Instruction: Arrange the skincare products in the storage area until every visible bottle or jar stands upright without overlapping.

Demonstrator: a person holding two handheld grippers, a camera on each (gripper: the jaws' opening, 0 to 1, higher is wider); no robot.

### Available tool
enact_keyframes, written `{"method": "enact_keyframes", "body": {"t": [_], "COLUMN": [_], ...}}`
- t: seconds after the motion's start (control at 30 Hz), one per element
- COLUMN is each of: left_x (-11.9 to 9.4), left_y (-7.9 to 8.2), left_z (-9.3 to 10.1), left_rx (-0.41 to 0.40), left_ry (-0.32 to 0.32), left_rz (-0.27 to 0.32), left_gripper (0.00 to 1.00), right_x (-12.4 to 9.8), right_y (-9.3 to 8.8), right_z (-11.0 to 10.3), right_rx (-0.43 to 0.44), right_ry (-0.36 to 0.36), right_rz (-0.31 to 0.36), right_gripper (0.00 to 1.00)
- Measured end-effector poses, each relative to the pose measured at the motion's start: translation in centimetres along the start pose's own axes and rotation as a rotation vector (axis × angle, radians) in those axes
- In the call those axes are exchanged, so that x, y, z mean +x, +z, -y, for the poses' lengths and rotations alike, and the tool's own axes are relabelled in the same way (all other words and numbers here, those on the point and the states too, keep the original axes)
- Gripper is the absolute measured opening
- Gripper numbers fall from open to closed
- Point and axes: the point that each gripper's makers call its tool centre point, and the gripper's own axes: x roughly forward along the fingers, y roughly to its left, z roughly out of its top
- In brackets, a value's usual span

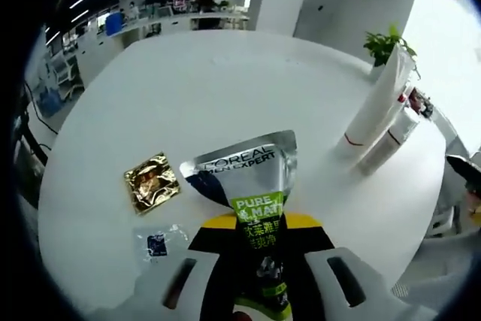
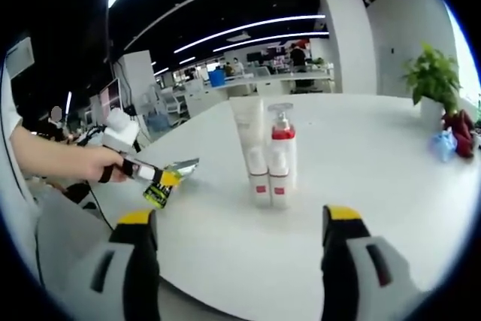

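Note:
My left gripper [image 1: 261, 240] is shut on a silver, green and black L'Oreal tube [image 1: 248, 167], whose crimped end points away over the white round table [image 1: 225, 88]. A white tube [image 1: 376, 107] and a white pump bottle with a red collar [image 1: 392, 137] stand upright together at the right. In the right gripper view the same white tube [image 2: 248, 144] and pump bottle [image 2: 282, 152] stand side by side straight ahead. My right gripper [image 2: 239, 223] hangs open before them, above the table's near edge. The left gripper [image 2: 139, 169] with the L'Oreal tube [image 2: 171, 174] comes in from the left.
A gold sachet [image 1: 152, 182] and a small clear sachet [image 1: 159, 242] lie flat on the table left of the held tube. A potted plant [image 2: 432, 73] and red and blue items [image 2: 451, 137] sit at the table's far right. A person's hand [image 2: 83, 162] holds the left gripper.

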Motion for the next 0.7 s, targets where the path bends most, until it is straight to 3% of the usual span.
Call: {"method": "enact_keyframes", "body": {"t": [0.5, 0.7], "left_x": [-4.5, -6.0], "left_y": [1.5, 1.4], "left_z": [2.0, 2.9], "left_rx": [0.152, 0.16], "left_ry": [-0.035, -0.06], "left_rz": [0.116, 0.143], "left_gripper": [0.15, 0.15], "right_x": [0.2, 0.1], "right_y": [-0.2, -0.1], "right_z": [-0.9, -1.1], "right_rx": [-0.067, -0.081], "right_ry": [0.027, 0.028], "right_rz": [-0.019, -0.011], "right_gripper": [0.86, 0.86]}}
